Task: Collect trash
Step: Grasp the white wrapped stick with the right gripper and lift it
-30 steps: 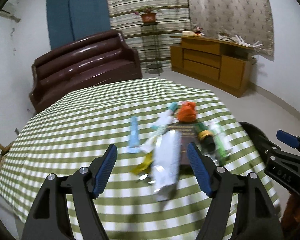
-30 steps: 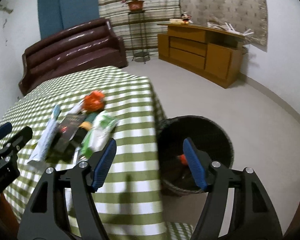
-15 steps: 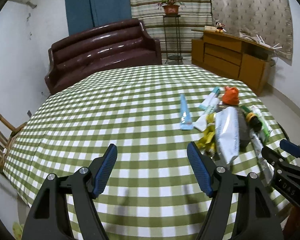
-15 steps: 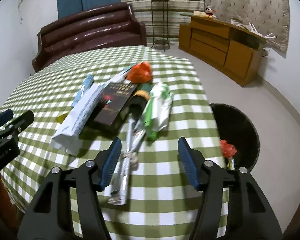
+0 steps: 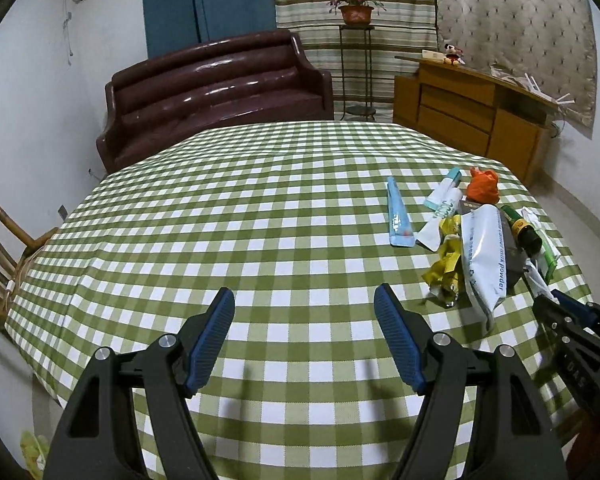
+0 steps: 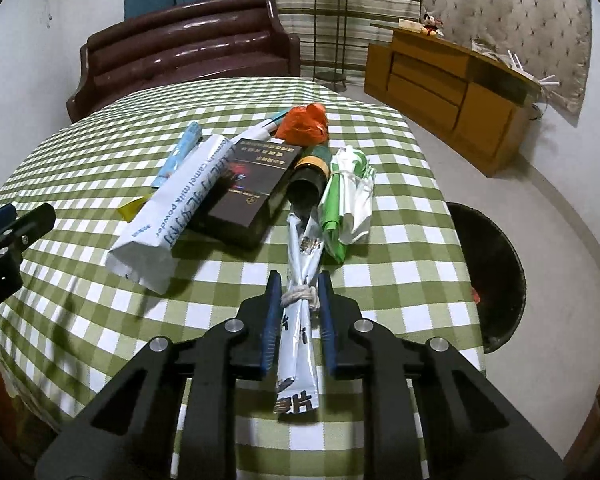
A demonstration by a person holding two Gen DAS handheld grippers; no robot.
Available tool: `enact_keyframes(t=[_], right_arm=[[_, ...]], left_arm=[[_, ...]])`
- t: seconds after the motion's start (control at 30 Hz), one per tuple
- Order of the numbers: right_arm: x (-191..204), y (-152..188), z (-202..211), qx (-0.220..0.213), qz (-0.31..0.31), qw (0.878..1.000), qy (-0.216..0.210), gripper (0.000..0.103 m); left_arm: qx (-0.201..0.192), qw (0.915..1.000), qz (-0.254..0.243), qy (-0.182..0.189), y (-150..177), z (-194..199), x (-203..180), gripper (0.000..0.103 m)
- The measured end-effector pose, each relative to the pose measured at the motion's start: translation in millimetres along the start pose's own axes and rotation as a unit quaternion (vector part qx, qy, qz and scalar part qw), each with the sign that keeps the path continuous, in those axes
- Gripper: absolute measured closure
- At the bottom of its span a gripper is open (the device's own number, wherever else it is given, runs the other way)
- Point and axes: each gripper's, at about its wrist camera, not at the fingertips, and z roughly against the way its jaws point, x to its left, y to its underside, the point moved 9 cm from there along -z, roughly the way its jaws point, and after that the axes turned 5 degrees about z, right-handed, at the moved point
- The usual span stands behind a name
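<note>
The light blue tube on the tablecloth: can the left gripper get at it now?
Probably yes. The left gripper is open and empty; the light blue tube lies alone beside the pile, with bare tablecloth between.

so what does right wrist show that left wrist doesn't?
Right wrist only: the right gripper, jaws just closed, shut on the knotted white wrapper, and the black bin beside the table with something red inside. Left wrist only: the left gripper open over bare checked tablecloth, a wooden chair at the left edge. Both: the trash pile, milk powder bag, orange bag, sofa.
</note>
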Motion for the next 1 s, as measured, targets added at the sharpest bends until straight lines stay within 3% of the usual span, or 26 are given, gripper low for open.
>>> enact_keyframes(t=[0.37,0.67,0.83,1.0], right_arm=[[12,-8,22,-0.025,0.016,0.999,-0.019,0.086],[2,1,14,-0.005,0.004,1.0,-0.021,0.086],[1,1,10,0.0,-0.007,1.0,-0.026,0.071],[5,-2,3,0.005,0.001,1.0,-0.023,0.071]], left_arm=[[0.0,0.9999,-0.007,0.008,-3,1,-13,0.033],[0.0,0.9999,-0.011,0.01,-4,1,-21,0.033],[0.001,0.9999,-0.007,0.008,-4,-1,-18,0.033],[0.006,0.9999,-0.005,0.007,-2,-5,-14,0.033]])
